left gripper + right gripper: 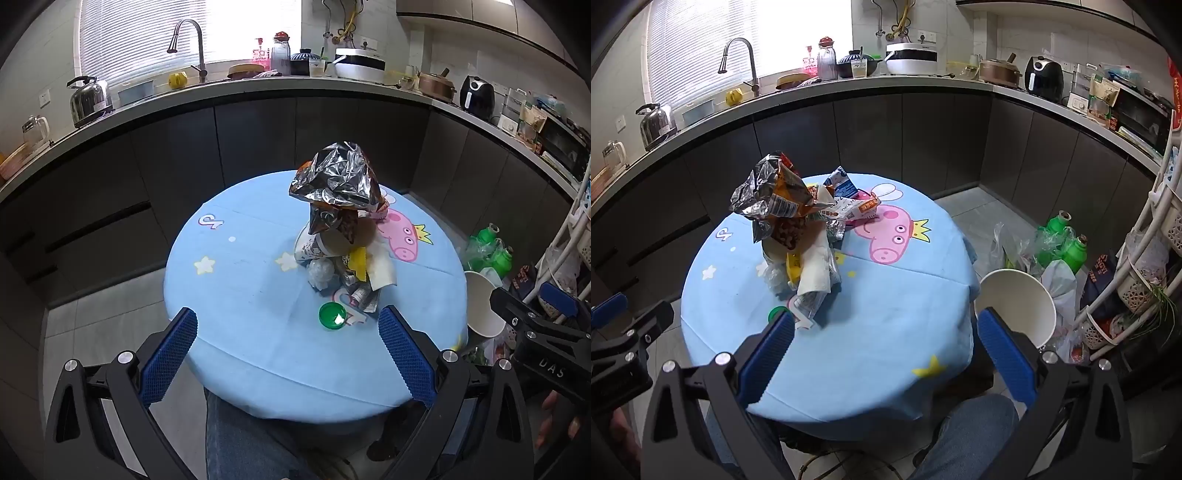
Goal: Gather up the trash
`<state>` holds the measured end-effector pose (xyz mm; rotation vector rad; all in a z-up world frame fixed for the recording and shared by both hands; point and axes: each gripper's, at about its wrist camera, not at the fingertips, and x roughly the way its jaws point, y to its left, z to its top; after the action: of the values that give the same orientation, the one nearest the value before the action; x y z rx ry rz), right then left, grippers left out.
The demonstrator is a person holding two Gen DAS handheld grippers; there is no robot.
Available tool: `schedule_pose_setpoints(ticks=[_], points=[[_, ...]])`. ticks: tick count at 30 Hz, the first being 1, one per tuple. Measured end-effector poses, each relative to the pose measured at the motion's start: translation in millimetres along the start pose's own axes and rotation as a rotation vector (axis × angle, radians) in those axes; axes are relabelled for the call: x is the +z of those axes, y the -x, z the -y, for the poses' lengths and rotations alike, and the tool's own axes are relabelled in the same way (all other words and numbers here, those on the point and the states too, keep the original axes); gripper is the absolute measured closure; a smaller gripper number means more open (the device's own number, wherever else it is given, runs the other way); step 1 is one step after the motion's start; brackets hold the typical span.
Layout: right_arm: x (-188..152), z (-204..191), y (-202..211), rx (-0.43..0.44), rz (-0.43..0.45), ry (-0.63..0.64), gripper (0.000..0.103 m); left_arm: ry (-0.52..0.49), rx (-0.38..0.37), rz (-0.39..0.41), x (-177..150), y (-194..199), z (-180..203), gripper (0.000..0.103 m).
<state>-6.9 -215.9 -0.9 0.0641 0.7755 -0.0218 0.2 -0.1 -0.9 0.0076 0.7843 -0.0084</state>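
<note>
We've got the left gripper (286,325) w/ jaws spread wide, nothing between the blue pads, hanging over the near edge of the round table (258,369). Right gripper (884,332) same deal: jaws wide apart, empty, over the near edge and tilted down toward the table.

Just beyond the left gripper, a green cap (332,315) lies on the blue cloth, open side up. Right behind the cap sits the trash pile (338,236) near the table's middle: crumpled foil bag (334,177) on top, paper, clear plastic and wrappers under it.

Off the table's right side, a white paper bucket (1015,302) stands beside the edge, mouth tipped toward us. Past it, green bottles (1067,240) among plastic bags on the floor.

Kitchen counter (258,90) runs behind the table.
</note>
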Motion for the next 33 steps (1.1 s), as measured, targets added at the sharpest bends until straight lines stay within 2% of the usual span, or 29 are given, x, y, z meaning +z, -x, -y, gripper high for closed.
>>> schedule_pose_setpoints(ticks=[33], points=[[0,2,-3,-0.015,-0.008,0.0,0.003,-0.002,-0.012,-0.002,2,2,2,0.009]])
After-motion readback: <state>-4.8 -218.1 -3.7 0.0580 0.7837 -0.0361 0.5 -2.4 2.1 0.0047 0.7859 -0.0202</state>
